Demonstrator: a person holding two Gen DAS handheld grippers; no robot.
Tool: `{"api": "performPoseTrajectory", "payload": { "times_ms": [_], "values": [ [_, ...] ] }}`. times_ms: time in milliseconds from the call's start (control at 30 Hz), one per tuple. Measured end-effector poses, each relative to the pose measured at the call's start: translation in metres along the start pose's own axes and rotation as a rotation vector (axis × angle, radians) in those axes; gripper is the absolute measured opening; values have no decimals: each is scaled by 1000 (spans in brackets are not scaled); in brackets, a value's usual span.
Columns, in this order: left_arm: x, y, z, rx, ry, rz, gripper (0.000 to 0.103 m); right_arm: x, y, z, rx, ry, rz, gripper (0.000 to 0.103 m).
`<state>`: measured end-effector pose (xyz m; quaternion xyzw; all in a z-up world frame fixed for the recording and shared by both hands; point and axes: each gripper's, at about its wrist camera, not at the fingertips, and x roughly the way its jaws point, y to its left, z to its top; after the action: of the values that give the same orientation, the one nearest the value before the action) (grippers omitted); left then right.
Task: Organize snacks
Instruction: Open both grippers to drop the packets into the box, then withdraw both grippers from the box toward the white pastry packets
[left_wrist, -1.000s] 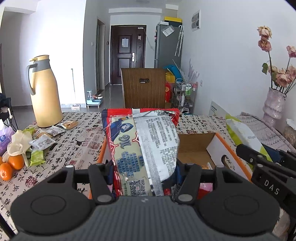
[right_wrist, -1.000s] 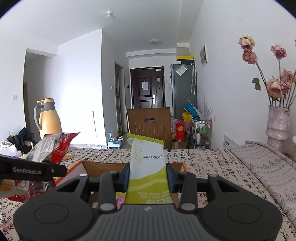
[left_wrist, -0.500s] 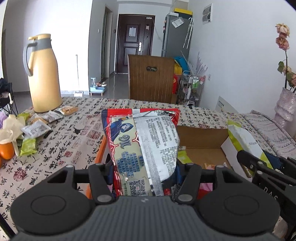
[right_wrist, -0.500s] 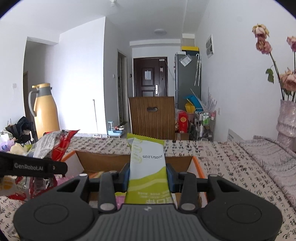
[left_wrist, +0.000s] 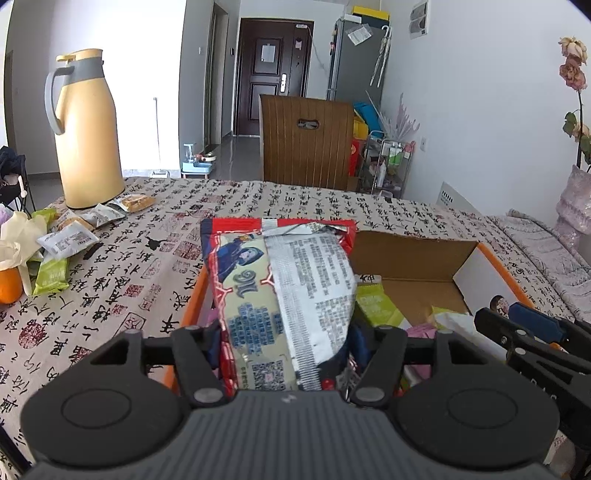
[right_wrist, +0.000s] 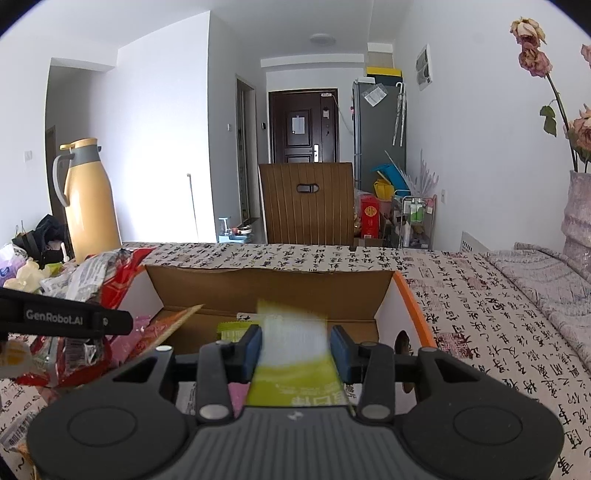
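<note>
The red snack bag (left_wrist: 284, 295) stands upright between the pads of the left gripper (left_wrist: 286, 347), its long axis running toward twelve o'clock in the left wrist view. These jaws have just been opening and the bag sits between them; whether the pads still press it I cannot tell. It hangs over the near left corner of the cardboard box (left_wrist: 413, 254), so a drop should land it inside, close to the orange rim. At three o'clock from it, the right gripper (right_wrist: 295, 345) has a green snack packet (right_wrist: 295, 365) between its blue pads, which stand a little clear of the packet's sides; the packet looks blurred, as if slipping toward the box floor. Other snacks lie in the box already. At ten o'clock, loose snack packets (left_wrist: 66, 240) remain on the tablecloth (left_wrist: 147, 266) near the yellow jug (left_wrist: 86, 129).
</note>
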<state>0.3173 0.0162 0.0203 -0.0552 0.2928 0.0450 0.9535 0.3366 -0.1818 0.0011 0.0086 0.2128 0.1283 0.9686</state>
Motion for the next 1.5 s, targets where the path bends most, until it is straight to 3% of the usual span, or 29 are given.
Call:
{"api": "performPoseTrajectory", "payload": {
  "times_ms": [33, 67, 133, 267, 900, 1500],
  "values": [
    [-2, 0, 0, -4, -11, 2, 78, -1, -1, 0, 5, -3, 1, 47],
    [-4, 0, 0, -6, -21, 9, 83, -3, -3, 0, 10, -7, 1, 59],
    [-8, 1, 1, -11, -47, 28, 102, -6, -5, 1, 18, -17, -2, 79],
    [-14, 3, 2, -29, -75, 23, 103, -10, -6, 2, 24, -38, -11, 103],
    [-26, 3, 5, -45, -103, 6, 103, -14, -3, 2, 4, -47, -21, 103],
    [-83, -3, 6, -41, -187, -16, 103, -62, -4, 13, 18, -104, -39, 103]
  ]
}}
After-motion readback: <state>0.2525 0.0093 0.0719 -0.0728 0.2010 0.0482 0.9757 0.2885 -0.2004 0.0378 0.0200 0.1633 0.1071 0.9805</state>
